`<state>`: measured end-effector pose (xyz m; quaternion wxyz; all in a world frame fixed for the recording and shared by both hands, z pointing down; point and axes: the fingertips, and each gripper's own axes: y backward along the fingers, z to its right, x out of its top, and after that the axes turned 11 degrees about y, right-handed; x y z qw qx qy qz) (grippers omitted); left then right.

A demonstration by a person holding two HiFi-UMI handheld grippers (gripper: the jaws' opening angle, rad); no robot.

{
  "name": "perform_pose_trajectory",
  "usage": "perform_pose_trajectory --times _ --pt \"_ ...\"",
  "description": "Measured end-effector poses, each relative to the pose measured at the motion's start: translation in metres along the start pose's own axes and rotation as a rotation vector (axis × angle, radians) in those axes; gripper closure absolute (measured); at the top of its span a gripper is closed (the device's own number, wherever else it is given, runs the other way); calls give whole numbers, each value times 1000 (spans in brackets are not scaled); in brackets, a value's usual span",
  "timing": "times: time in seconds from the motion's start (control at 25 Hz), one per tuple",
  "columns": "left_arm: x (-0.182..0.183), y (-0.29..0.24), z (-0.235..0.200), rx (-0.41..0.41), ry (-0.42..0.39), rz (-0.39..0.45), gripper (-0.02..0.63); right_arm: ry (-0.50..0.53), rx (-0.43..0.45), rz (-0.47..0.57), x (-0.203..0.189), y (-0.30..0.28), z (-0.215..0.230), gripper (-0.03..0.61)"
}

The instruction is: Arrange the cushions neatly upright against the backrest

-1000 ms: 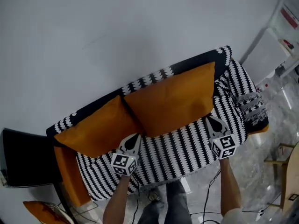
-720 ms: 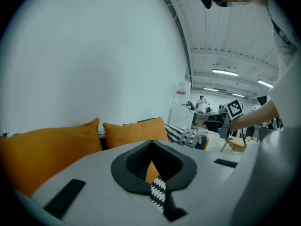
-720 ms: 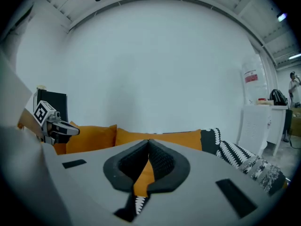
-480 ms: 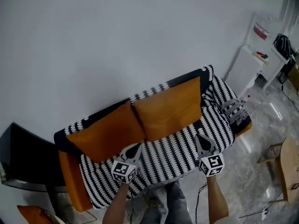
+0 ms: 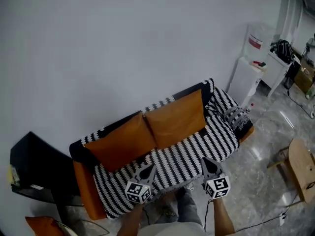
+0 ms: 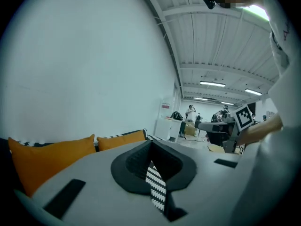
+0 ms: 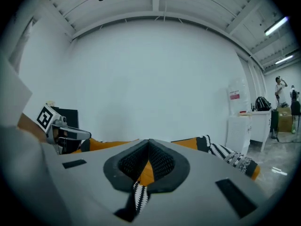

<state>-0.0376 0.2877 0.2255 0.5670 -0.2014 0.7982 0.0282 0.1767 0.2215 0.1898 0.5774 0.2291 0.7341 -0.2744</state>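
While upright, cushions lengthwise along backrest.

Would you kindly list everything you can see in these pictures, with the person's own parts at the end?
Sofa: one, orange with a black-and-white patterned cover, against the white wall.
Cushions: two, orange, upright side by side against the sofa's backrest.
Loose cushion: one, orange, lower left corner, partly cut off.
Black cabinet: one, black, left of the sofa.
White cabinet: one, white, right of the sofa.
Wooden stool: one, light wood, right edge.
Left gripper: one, grey, jaws shut and empty, in front of the seat.
Right gripper: one, grey, jaws shut and empty, in front of the seat.
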Motion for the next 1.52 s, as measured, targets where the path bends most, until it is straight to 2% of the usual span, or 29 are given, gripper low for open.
perform_pose_trajectory --times 0.32,0.56,0.72,1.52 --pt "17 41 31 -17 -60 36 586 20 -19 -17 20 54 -33 551" --pt "26 58 35 -7 -77 65 586 36 -33 -29 32 60 -39 551" --pt "28 65 37 -4 -71 82 586 47 -21 -2 36 62 -45 551" --pt "23 78 60 -37 -85 80 586 46 -38 10 39 88 -52 551"
